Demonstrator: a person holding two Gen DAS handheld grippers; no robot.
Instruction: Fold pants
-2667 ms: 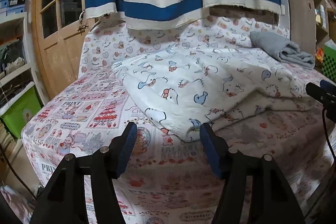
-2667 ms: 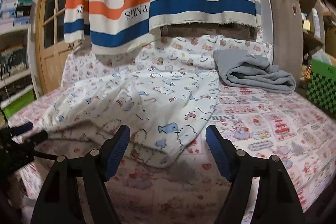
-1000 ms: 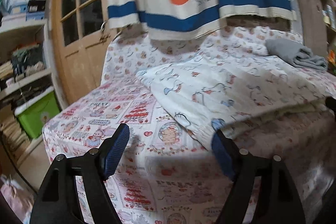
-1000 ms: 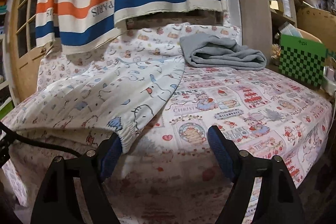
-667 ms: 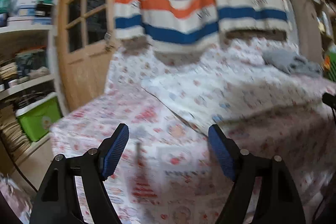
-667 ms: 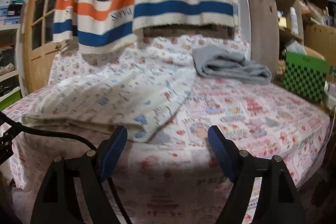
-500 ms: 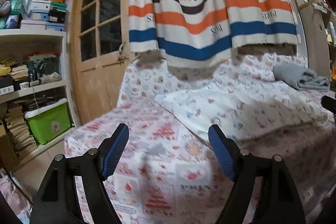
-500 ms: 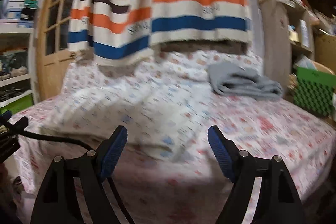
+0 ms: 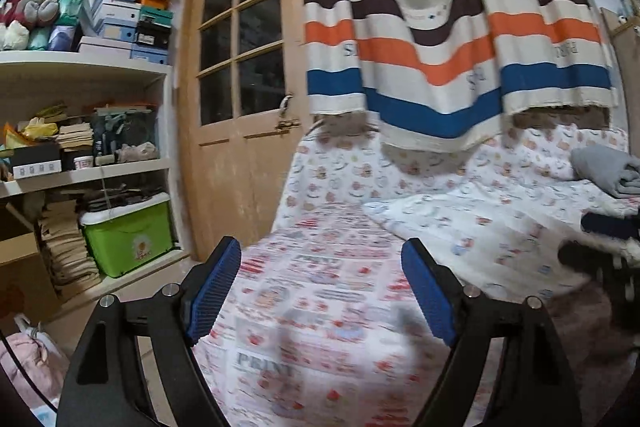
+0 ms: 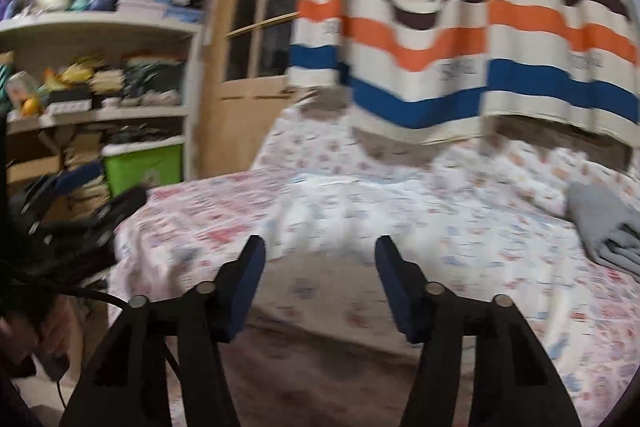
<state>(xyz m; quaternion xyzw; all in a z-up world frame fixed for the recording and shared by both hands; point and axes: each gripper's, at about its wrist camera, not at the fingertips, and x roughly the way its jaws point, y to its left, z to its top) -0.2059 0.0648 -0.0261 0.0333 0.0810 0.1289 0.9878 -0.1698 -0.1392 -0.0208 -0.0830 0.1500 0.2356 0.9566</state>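
Presently the pants [image 9: 472, 231], white with a small cartoon print, lie flat on the bed [image 9: 320, 291], reaching from centre toward 3 o'clock in the left wrist view and sitting at about 12 o'clock above the fingers in the blurred right wrist view. Left gripper [image 9: 322, 287]: fingers wide apart, nothing between them, over the patterned sheet. Right gripper [image 10: 320, 279]: fingers apart, nothing between them, having just been closing. A grey folded cloth [image 10: 604, 223] rests at 3 o'clock. A striped curtain [image 9: 452, 27] hangs at 12 o'clock, a wooden door [image 9: 240, 99] at 10 o'clock.
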